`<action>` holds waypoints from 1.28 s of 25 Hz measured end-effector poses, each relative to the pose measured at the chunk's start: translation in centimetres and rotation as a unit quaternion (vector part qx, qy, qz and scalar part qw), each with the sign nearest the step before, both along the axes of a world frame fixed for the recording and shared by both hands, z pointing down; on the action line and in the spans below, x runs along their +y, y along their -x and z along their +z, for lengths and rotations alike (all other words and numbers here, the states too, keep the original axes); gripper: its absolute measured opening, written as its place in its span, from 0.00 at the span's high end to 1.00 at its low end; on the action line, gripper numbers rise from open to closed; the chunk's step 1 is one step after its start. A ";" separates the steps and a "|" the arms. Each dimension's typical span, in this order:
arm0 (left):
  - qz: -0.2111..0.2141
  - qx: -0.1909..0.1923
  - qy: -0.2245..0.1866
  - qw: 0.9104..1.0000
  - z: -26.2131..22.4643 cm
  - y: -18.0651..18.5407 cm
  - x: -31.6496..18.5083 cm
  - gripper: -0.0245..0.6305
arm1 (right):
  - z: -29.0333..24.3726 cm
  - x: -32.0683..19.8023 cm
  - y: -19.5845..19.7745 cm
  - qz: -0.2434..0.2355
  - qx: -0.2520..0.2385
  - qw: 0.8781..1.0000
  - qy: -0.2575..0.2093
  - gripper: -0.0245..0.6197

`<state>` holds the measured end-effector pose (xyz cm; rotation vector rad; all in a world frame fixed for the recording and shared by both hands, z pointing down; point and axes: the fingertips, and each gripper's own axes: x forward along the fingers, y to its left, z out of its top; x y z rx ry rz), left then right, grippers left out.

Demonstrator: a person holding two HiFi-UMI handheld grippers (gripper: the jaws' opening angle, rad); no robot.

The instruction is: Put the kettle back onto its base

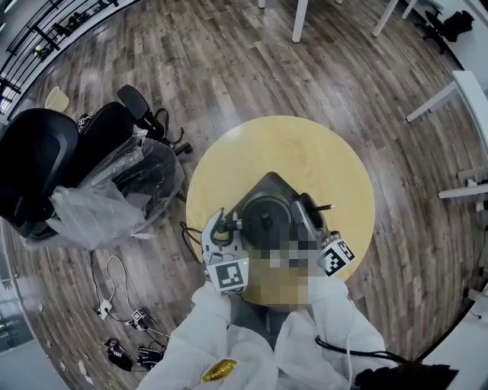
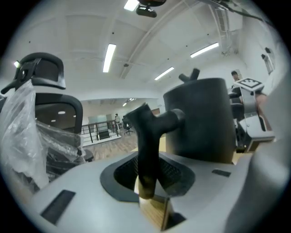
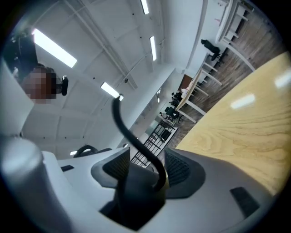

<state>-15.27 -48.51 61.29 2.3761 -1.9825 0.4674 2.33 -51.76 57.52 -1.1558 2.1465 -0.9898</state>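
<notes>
Round table point(image 1: 320, 152), pale wood top, bare over its far half. Near its front edge lies a grey, rounded-triangular base point(image 1: 268, 185) with the dark kettle point(image 1: 267, 219) over it; contact between the two not readable. Wood-plank floor point(image 1: 229, 68) all around. On it, left of the table: black office chair point(image 1: 99, 175) under clear plastic. Loose cables point(image 1: 126, 320) and plugs at lower left. White legs point(image 1: 300, 19) at the far edge.

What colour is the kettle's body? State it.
The kettle is matte black, clearest in the left gripper view.
</notes>
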 end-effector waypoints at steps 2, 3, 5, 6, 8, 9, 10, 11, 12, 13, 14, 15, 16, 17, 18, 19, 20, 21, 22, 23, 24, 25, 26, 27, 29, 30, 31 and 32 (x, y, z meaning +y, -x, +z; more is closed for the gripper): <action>-0.010 0.032 0.035 0.999 0.9 0.3 0.9 0.80 | 0.8 0.0 -1.0 0.023 -0.020 0.999 0.020 0.58; -0.008 0.043 0.042 0.998 0.9 0.4 1.3 0.79 | 0.9 0.0 -1.3 0.029 -0.024 0.999 0.023 0.58; -0.002 0.053 0.039 0.998 0.5 0.5 2.0 0.79 | 0.8 0.1 -1.3 0.029 -0.022 0.999 0.018 0.58; 0.000 0.053 0.033 0.998 0.3 0.7 2.4 0.79 | 0.8 0.1 -1.2 0.029 -0.022 0.999 0.018 0.58; 0.006 0.045 0.023 0.999 -0.3 0.7 3.2 0.79 | 0.8 0.1 -1.2 0.029 -0.023 0.999 0.019 0.58; 0.011 0.043 0.020 0.999 -0.6 0.5 3.5 0.79 | 0.8 0.1 -1.3 0.029 -0.023 0.999 0.019 0.58; 0.016 0.045 0.020 0.999 -0.7 0.4 3.8 0.79 | 0.8 0.1 -1.3 0.029 -0.024 0.999 0.022 0.58; 0.019 0.051 0.024 0.998 -0.8 0.2 4.1 0.79 | 0.8 0.2 -1.4 0.029 -0.027 0.999 0.027 0.58; 0.021 0.063 0.032 0.997 -0.8 0.2 4.4 0.79 | 1.0 0.4 -1.6 0.030 -0.033 0.998 0.038 0.58; 0.021 0.081 0.044 0.996 -0.8 0.2 5.0 0.79 | 1.3 0.9 -1.8 0.033 -0.040 0.997 0.052 0.58; 0.020 0.102 0.058 0.993 -1.0 0.3 5.7 0.79 | 1.6 1.7 -2.2 0.038 -0.047 0.996 0.070 0.58; 0.018 0.125 0.071 0.989 -1.2 0.5 6.6 0.80 | 1.9 2.9 -2.5 0.042 -0.051 0.994 0.088 0.58; 0.017 0.148 0.083 0.985 -1.6 0.6 7.6 0.80 | 2.2 4.3 -2.9 0.044 -0.050 0.992 0.108 0.58; 0.017 0.169 0.093 0.981 -2.2 0.8 8.7 0.80 | 2.4 6.0 -3.1 0.042 -0.042 0.990 0.127 0.58; 0.015 0.189 0.100 0.977 -2.8 0.9 9.7 0.80 | 2.5 7.8 -3.2 0.035 -0.028 0.988 0.145 0.58; 0.010 0.205 0.106 0.973 -3.5 1.1 10.6 0.83 | 2.4 9.7 -3.0 0.022 -0.011 0.987 0.159 0.58; 0.003 0.217 0.113 0.970 -4.2 1.2 11.4 0.89 | 2.0 11.6 -2.6 0.003 0.009 0.986 0.167 0.58; -0.002 0.226 0.120 0.967 -4.9 1.2 12.1 0.95 | 1.4 13.5 -2.0 -0.018 0.030 0.985 0.168 0.58; -0.002 0.234 0.128 0.964 -5.5 0.9 12.7 0.96 | 0.6 15.1 -1.3 -0.038 0.050 0.984 0.165 0.62; 0.005 0.243 0.135 0.961 -6.2 0.4 13.2 0.96 | -0.4 16.5 -0.8 -0.053 0.068 0.984 0.159 0.76; 0.020 0.255 0.141 0.956 -7.0 -0.5 13.7 0.96 | -1.5 17.7 -0.2 -0.069 0.080 0.983 0.150 0.92; 0.043 0.271 0.147 0.950 -8.0 -1.6 14.2 0.96 | -2.8 18.7 0.6 -0.087 0.089 0.983 0.136 0.94; 0.071 0.290 0.153 0.942 -9.0 -2.9 14.8 0.96 | -4.2 19.5 1.5 -0.110 0.099 0.982 0.116 0.94; 0.103 0.311 0.160 0.931 -10.0 -4.2 15.5 0.96 | -5.5 20.2 2.5 -0.135 0.114 0.980 0.092 0.95; 0.169 0.348 0.172 0.906 -11.8 -6.7 16.9 0.96 | -7.5 21.5 4.6 -0.187 0.161 0.968 0.039 0.95; 0.199 0.362 0.178 0.893 -12.6 -7.7 17.7 0.96 | -8.2 22.0 5.5 -0.210 0.188 0.959 0.014 0.95; 0.226 0.370 0.182 0.883 -13.2 -8.7 18.5 0.96 | -8.7 22.6 6.1 -0.229 0.214 0.950 -0.008 0.95; 0.246 0.370 0.184 0.877 -13.7 -9.5 19.3 0.96 | -9.1 23.1 6.5 -0.244 0.239 0.939 -0.028 0.95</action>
